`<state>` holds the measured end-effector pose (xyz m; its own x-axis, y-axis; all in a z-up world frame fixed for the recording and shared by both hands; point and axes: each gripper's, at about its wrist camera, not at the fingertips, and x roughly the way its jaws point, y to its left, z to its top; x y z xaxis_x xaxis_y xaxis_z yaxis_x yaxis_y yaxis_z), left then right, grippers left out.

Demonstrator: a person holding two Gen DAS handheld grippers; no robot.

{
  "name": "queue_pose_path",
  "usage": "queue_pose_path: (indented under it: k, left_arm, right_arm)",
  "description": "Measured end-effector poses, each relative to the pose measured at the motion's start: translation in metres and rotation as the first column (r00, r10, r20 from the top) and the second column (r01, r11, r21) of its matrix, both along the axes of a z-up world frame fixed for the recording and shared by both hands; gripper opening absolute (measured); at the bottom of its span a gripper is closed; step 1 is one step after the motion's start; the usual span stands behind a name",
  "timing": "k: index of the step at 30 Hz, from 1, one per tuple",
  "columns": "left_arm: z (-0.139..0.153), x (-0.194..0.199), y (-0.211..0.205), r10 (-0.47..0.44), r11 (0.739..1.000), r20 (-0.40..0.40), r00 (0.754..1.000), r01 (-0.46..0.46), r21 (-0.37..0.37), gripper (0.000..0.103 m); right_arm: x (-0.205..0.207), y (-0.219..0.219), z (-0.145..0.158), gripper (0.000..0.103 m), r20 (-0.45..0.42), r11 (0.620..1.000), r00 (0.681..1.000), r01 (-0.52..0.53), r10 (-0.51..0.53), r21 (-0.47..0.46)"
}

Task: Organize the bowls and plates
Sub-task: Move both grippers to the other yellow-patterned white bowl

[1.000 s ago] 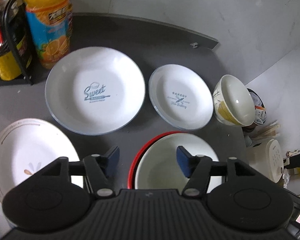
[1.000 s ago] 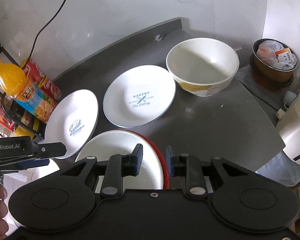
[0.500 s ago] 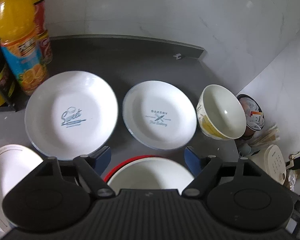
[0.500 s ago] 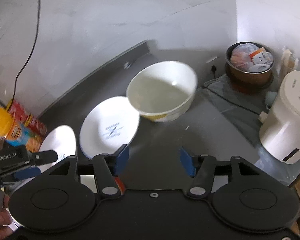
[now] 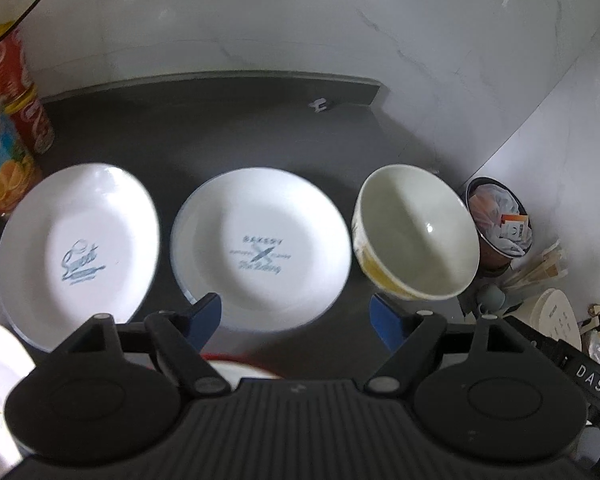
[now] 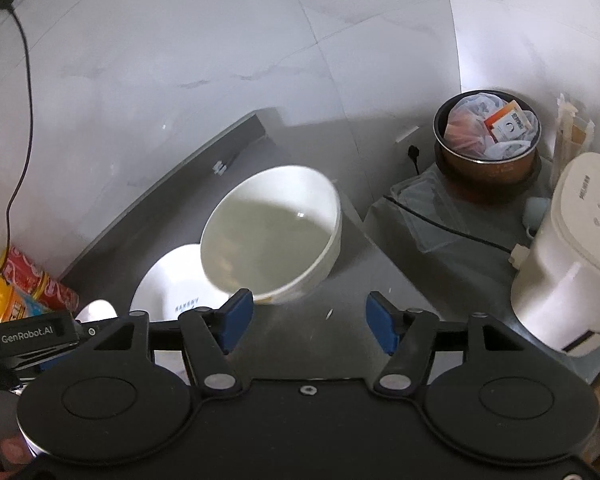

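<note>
Plates and bowls lie spread over a dark grey surface [image 5: 220,128] that meets a pale marble wall. At the middle sits the white "Bakery" plate [image 5: 260,250], flat and empty. Just to its left lies the larger "Sweet" plate [image 5: 78,248], their rims nearly touching. Just to the plate's right stands a deep cream bowl [image 5: 416,232] with a yellow pattern on its outer wall, upright and empty; in the right wrist view the same bowl [image 6: 272,236] overlaps the plate's edge, though whether they touch cannot be told. Nearer the camera, a red-rimmed white bowl [image 5: 240,364] peeks out, mostly hidden, and another white plate [image 5: 0,364] shows at the lower left edge.

The left tool [image 5: 296,316] hovers above the near edge of the "Bakery" plate with its blue-padded fingers spread wide, gripping nothing. The right tool [image 6: 308,320] is likewise spread wide and empty, just short of the cream bowl.

Off to the left stand an orange juice bottle [image 5: 0,160] and red cans [image 5: 24,92]. To the right, below the surface, are a lined bin [image 6: 488,140] and a white appliance [image 6: 568,256].
</note>
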<state>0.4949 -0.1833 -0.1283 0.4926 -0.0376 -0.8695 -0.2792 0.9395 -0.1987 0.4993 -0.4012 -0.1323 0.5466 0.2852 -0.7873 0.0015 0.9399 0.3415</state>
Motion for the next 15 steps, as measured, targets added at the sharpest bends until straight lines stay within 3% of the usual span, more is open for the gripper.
queue_pose_path:
  k: [15]
  left_arm:
    - [-0.022,0.054,-0.035,0.011,1.0,-0.007,1.0,-0.011,0.007,0.075]
  right_arm:
    - [0.052,-0.017,-0.026,0.062,-0.045,0.999,0.999,-0.018,0.02,0.044]
